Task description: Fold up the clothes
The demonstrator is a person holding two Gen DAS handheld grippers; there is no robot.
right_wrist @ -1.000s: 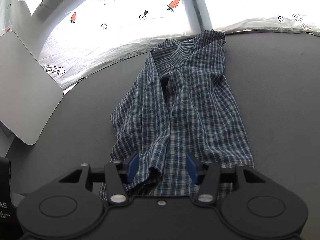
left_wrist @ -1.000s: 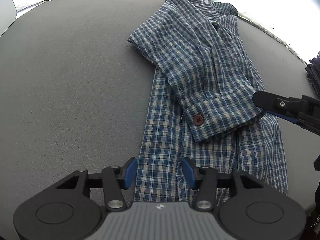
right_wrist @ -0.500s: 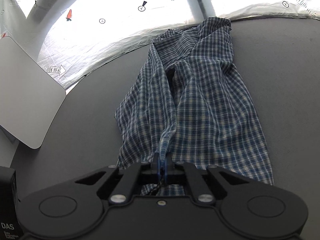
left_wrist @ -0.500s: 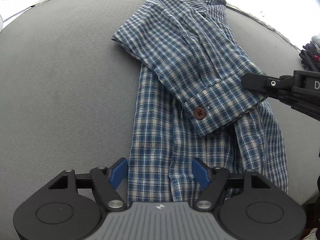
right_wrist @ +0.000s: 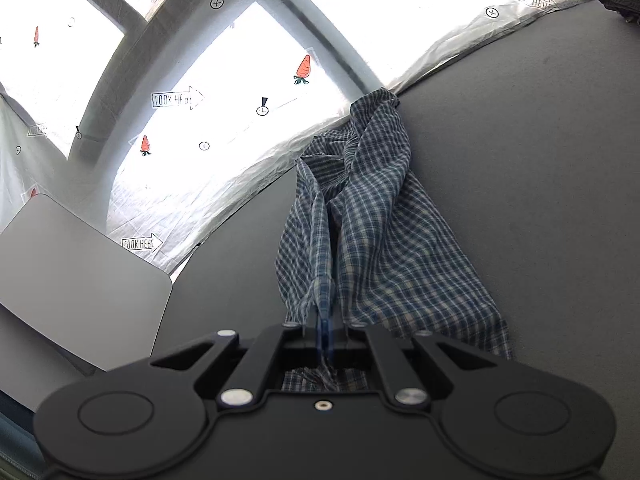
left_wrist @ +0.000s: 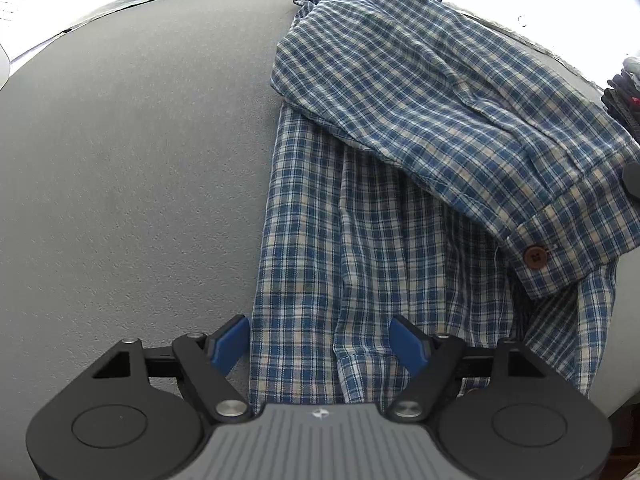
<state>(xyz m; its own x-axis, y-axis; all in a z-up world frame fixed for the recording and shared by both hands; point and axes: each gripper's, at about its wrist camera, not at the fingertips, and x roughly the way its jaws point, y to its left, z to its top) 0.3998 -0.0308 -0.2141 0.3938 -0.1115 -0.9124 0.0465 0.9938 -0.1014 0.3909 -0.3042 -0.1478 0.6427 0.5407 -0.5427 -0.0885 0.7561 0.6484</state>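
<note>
A blue plaid shirt lies lengthwise on the grey table, one sleeve folded across it with the buttoned cuff on top. The left gripper hovers over the near hem; its jaws have just been opening and stand wide, the blue pads clear of the cloth between them. The right gripper is clamped on a pinch of the shirt's edge (lifted into a ridge), beside a grey board.

Two close wrist views, steep and shallow (shared: plaid shirt)
</note>
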